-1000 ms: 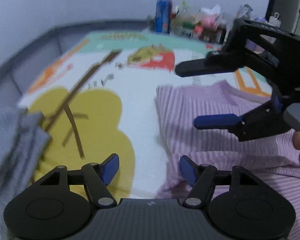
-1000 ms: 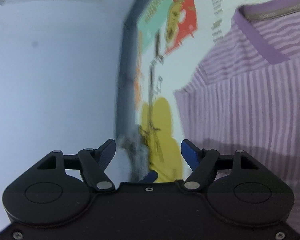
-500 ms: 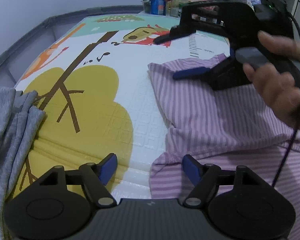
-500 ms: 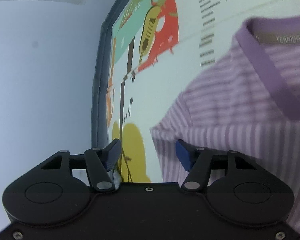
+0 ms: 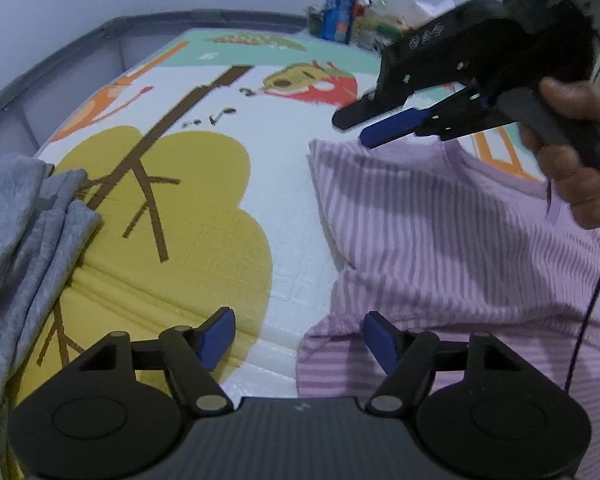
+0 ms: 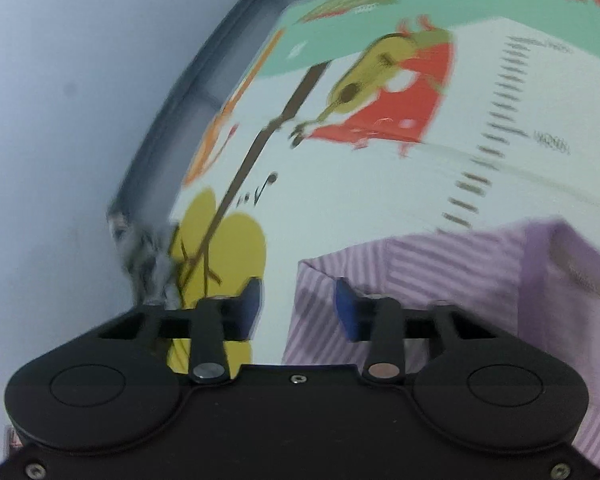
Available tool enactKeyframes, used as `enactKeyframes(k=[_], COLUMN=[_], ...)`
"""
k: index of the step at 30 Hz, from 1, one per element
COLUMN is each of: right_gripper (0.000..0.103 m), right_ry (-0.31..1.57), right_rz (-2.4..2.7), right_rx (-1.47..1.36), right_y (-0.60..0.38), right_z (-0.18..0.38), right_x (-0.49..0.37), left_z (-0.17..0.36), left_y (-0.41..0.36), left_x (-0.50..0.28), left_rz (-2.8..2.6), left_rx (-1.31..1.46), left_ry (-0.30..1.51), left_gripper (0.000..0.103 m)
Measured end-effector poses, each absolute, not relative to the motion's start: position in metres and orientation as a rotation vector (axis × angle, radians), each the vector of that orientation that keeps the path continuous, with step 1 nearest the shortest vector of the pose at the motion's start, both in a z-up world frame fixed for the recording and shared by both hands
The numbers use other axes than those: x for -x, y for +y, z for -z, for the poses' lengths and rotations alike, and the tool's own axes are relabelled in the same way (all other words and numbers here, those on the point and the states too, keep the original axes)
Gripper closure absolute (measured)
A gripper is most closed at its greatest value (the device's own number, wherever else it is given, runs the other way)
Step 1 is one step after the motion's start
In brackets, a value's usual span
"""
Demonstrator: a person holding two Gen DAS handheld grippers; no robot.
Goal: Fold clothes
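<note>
1. Plenty of bare mat is seen to the left of the lilac-and-white striped knit shirt point(image 5: 440, 232); its left edge runs roughly straight up the middle of the left wrist view, with a folded corner at the top left point(image 6: 312, 270).
2. A crumpled grey fabric garment point(image 5: 24, 232) is bunched along the left border of the mat, well apart from the striped shirt.
3. The left gripper point(image 5: 298, 336) is held low over the shirt's lower left corner, blue-padded fingers spread wide, nothing pinched between them. A rumpled hem corner lies just under the right finger.
4. The right gripper point(image 5: 354, 128) is carried by a hand point(image 5: 572, 160) above the shirt's upper left corner. Its jaws have just been closing and are now fairly narrow, yet a gap is still seen between the pads in the right wrist view point(image 6: 298, 308); the shirt's edge is seen behind that gap, not clamped.
5. The shirt is laid flat on the right half of the mat, with a plain lilac collar band point(image 6: 572, 264) at its top. It's folded over on itself near the bottom, where a second striped layer sticks out.
6. The surface is a cartoon-printed foam play mat point(image 5: 204, 240) with a yellow tree, a red figure and a ruler scale, ringed by a grey padded border point(image 5: 80, 44).
7. A blue drinks can point(image 5: 342, 8) and blurry clutter are set at the far edge, against a pale wall.
</note>
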State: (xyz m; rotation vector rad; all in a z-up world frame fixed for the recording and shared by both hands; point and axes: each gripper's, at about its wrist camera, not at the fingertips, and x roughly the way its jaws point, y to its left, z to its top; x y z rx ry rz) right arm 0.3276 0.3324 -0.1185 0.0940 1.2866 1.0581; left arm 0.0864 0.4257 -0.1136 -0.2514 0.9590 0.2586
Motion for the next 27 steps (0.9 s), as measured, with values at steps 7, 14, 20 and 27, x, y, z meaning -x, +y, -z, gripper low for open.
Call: enactKeyframes(k=[7, 14, 20, 27], right_gripper=[0.077, 0.077, 0.094, 0.097], right_ry=[1.273, 1.315, 1.287, 1.260], right_rz=[-1.156, -1.207, -1.219, -1.201], right_rx=[0.059, 0.276, 0.369, 0.340], right_y=[0.371, 0.398, 0.405, 0.401], right_z=[0.126, 0.141, 0.140, 0.136], right_x=[-0.340, -0.337, -0.328, -0.328], left_z=[0.119, 0.121, 0.122, 0.123], left_y=[0.423, 0.416, 0.413, 0.411], left_x=[-0.092, -0.090, -0.091, -0.091], left_rz=[-0.285, -0.303, -0.306, -0.315], left_rx=[0.256, 0.235, 0.215, 0.216], left_ry=[0.979, 0.978, 0.982, 0.982], left_gripper=[0.030, 0.029, 0.028, 0.027])
